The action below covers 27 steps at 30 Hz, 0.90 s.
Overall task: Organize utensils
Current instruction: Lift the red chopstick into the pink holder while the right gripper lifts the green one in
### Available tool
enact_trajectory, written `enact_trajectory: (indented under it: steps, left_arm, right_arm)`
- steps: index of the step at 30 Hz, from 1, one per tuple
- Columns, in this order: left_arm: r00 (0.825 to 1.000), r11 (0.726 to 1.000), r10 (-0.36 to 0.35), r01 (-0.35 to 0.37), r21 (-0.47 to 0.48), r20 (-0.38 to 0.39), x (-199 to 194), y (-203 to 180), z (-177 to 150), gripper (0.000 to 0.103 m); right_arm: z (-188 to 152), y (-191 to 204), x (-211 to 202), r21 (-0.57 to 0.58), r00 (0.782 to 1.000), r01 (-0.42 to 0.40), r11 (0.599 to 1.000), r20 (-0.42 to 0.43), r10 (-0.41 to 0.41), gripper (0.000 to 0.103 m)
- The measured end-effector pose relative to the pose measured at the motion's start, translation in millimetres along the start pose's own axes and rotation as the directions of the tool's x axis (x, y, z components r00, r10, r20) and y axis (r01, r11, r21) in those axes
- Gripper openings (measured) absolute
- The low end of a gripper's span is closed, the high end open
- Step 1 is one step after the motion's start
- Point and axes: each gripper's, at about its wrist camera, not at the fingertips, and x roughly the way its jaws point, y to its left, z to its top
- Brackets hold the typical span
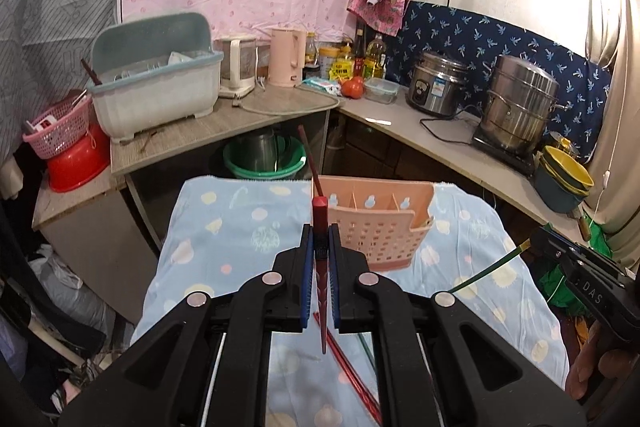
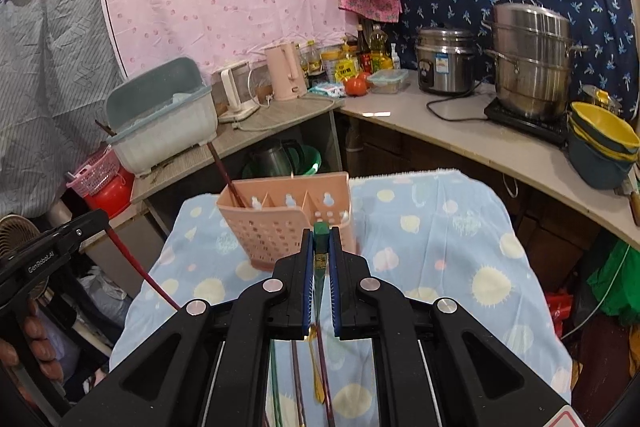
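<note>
L gripper (image 1: 321, 247) is clamping a red chopstick (image 1: 320, 211) btwn its blue pads — jaws nearly together on it. Long axis is running along the fingers: blunt red end is sticking out past the tips toward the pink utensil caddy (image 1: 374, 231), thin pointed end is trailing back under the gripper body. Seen from the R wrist cam, the stick is slanting down & toward the camera, held clear above the cloth.

Caddy is standing upright mid-table w/ divided compartments; a dark brown chopstick (image 2: 224, 171) is leaning in its leftmost compartment, tip up & tilted left.

R gripper (image 2: 321, 247) is pinching a green chopstick (image 2: 321, 231) the same way — blunt green end fwd, just in front of the caddy's right part, thin end trailing back. Jaws narrow, closed on it. More sticks (image 2: 298, 379) and a small gold spoon (image 2: 312, 359) are lying on the cloth beneath, lengthwise to the view.

Table is wearing a light-blue cloth (image 1: 224, 247) w/ pale dots & suns. Behind: L-shaped counter (image 2: 460, 135) w/ a lidded dish bin (image 1: 156, 75), pink kettle (image 1: 285, 57), bottles, tomato, rice cooker (image 1: 438, 85), steel steamer pot (image 2: 532, 63), stacked yellow bowls at far R. Pink sheet & blue print cloth are hanging on the wall.
</note>
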Motion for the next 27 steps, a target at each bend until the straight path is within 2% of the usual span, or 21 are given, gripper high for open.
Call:
enact_trajectory:
  steps: [7,16,21,27]
  left_arm:
    - [0.997,0.999,-0.022,0.02,0.026,0.077,-5,-11,45,0.007]
    - [0.983,0.998,-0.051,0.043,0.047,0.177,-5,-27,105,0.007]
    - [0.979,0.998,-0.054,0.046,0.043,0.197,8,-32,125,0.007]
    - [0.982,0.999,-0.021,0.014,0.041,0.19,31,-28,135,0.007]
  right_arm:
    - [40,4,-2,0.003,0.997,-0.014,1.0,0.07,0.014,0.007]
    - [93,7,-8,0.014,0.986,-0.049,0.999,0.158,0.047,0.007]
    - [108,9,6,0.008,0.985,-0.029,1.0,0.169,0.028,0.007]
    - [113,2,28,0.017,0.989,-0.008,1.0,0.148,0.005,0.007]
